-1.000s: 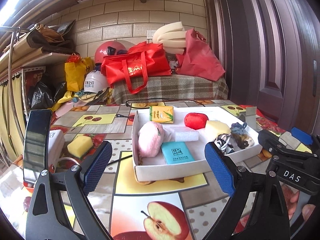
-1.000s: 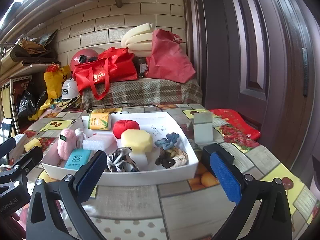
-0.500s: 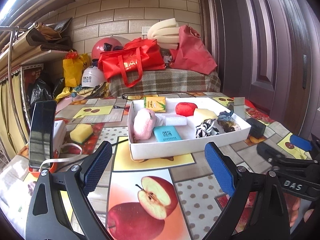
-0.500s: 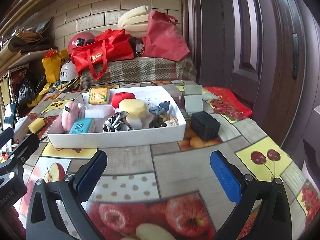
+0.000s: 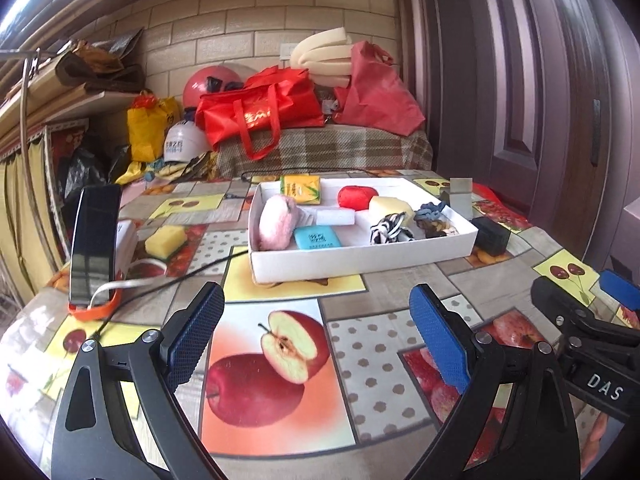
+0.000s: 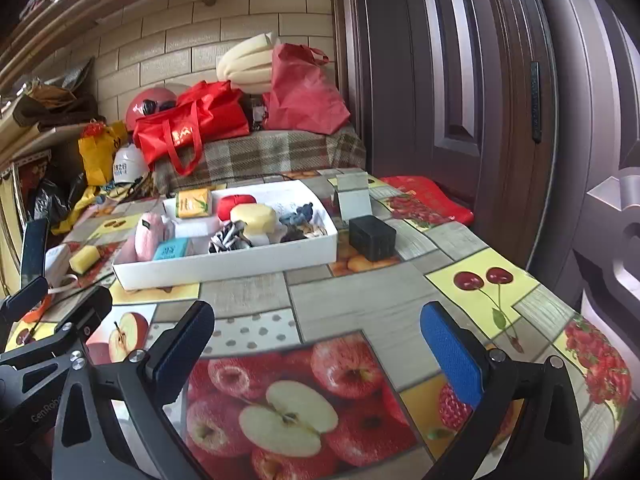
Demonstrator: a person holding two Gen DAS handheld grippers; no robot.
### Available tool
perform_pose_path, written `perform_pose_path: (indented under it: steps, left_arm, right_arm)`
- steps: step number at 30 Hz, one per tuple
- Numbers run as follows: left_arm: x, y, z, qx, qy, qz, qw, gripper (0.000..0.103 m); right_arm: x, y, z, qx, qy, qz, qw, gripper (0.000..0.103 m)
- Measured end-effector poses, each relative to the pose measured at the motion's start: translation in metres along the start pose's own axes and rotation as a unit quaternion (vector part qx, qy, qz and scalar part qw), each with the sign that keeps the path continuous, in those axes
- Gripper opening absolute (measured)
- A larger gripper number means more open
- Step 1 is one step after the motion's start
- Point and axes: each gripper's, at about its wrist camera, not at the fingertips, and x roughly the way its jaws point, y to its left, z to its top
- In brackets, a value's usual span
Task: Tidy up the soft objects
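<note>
Left gripper: the left gripper [image 5: 316, 334] fills the bottom of its frame, black arms with ribbed blue pads spread wide, released, grasping nothing, above the glossy fruit-print tablecloth [image 5: 276, 364].
Right gripper: the right gripper [image 6: 318, 350] at the bottom of its frame is likewise spread and empty; in the left view it shows at lower right.
Box: a shallow white cardboard box [image 5: 360, 256] sits at frame centre, well apart from both grippers.
Contents, left part: a fuzzy pink plush pouch [image 5: 277, 227], a flat teal tissue pack [image 5: 317, 238], a white foam block [image 5: 335, 217], a yellow-green tissue pack [image 5: 301, 189] leaning on the far wall.
Contents, right part: a round red knitted ball [image 5: 357, 197], a pale yellow sponge block [image 5: 390, 207], a black-and-white striped scrunchie [image 5: 390, 232], a blue-grey ruffled scrunchie [image 5: 430, 212].
Outside the box: a yellow rectangular sponge [image 5: 165, 240] lies at centre left on the tablecloth, near a glossy black phone [image 5: 94, 240] standing upright in an orange holder.
Right of box: a matte black block [image 6: 372, 238] just beside the box's right end.
</note>
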Motion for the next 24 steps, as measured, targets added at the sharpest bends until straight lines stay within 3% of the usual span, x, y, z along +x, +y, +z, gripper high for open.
perform_pose_path:
  steps: [3,7,11,24]
  left_arm:
    - [-0.001,0.0,-0.001,0.0,0.005,-0.012,0.9999,0.094]
    - [-0.003,-0.009,-0.003,0.027,0.008,0.0,0.9996,0.094]
    - [-0.008,-0.013,-0.004,0.042,-0.003,0.016,0.999,0.094]
    - [-0.008,-0.009,-0.004,0.036,-0.001,-0.005,0.9993,0.094]
  right_arm:
    - [-0.01,0.003,-0.003,-0.011,-0.014,-0.014,1.0,0.103]
    - [-0.017,0.005,-0.003,-0.015,-0.029,-0.024,0.999,0.103]
    - [-0.015,0.001,-0.003,-0.005,-0.028,-0.024,0.999,0.103]
    - [-0.016,-0.007,-0.003,0.015,-0.021,-0.008,1.0,0.103]
